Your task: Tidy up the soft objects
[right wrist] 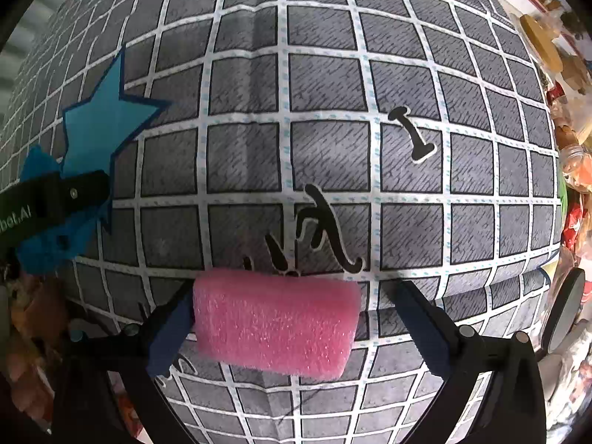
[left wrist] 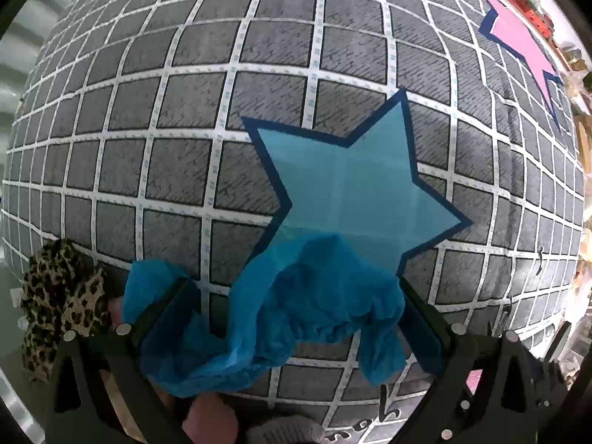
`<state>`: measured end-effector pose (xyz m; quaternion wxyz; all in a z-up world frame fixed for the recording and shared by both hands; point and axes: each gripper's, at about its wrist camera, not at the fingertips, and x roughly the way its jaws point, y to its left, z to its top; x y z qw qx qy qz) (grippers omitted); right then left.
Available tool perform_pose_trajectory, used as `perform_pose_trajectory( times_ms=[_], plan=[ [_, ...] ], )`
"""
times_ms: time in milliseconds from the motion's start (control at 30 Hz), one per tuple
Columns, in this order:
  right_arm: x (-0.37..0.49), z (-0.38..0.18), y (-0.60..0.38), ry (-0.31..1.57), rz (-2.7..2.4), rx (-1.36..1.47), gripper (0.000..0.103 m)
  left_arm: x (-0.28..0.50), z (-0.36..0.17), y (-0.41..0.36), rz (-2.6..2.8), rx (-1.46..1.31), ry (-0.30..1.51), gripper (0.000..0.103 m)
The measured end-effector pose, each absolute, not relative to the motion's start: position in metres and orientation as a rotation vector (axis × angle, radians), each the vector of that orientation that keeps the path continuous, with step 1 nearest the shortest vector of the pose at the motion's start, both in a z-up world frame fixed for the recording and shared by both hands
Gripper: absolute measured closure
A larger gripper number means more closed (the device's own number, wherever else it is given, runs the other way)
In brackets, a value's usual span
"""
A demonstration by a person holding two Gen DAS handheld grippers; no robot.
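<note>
Left gripper spread, one crumpled blue gauzy cloth draped between fingers | right gripper spread, one pink foam block touching left finger only | beneath: grey grid-printed quilt, one blue star, one pink star | one leopard-print fabric at left.

Bright, even light; strong fisheye warp, edges blurred.

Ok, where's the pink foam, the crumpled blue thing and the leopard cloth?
pink foam block [right wrist: 275, 327], right wrist view, middle of its front face
crumpled blue cloth [left wrist: 318, 296], left wrist view, its bunched middle
leopard-print cloth [left wrist: 61, 296], left wrist view, middle of the folds
</note>
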<state>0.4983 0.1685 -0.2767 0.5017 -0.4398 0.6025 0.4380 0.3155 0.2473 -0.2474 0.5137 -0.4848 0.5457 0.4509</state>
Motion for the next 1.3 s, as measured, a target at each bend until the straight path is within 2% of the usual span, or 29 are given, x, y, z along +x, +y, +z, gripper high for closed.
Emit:
perform_pose_trajectory(
  times_ms=[67, 133, 167, 233, 300, 1000, 1300],
  plan=[
    [0.498, -0.279, 0.165, 1.481, 1.045, -1.07, 0.0, 0.318, -0.247, 0.249, 1.072, -1.163, 1.319, 0.007],
    [0.495, -0.276, 0.162, 1.462, 1.06, -1.076, 0.007, 0.323, -0.241, 0.245, 1.059, -1.139, 1.318, 0.025],
    [0.493, -0.274, 0.161, 1.452, 1.069, -1.078, 0.013, 0.326, -0.237, 0.243, 1.048, -1.125, 1.319, 0.03],
    [0.492, -0.267, 0.16, 1.436, 1.083, -1.071, 0.032, 0.33, -0.232, 0.239, 1.016, -1.102, 1.321, 0.061],
    [0.493, -0.261, 0.159, 1.444, 1.101, -1.04, 0.032, 0.333, -0.229, 0.235, 0.962, -1.117, 1.319, 0.076],
    [0.491, -0.196, 0.123, 1.538, 1.105, -0.866, 0.032, 0.338, -0.129, 0.177, 0.875, -0.877, 1.231, 0.076],
    [0.467, -0.167, 0.097, 1.546, 1.097, -0.822, 0.032, 0.307, -0.112, 0.155, 0.803, -0.88, 1.188, 0.076]
  ],
)
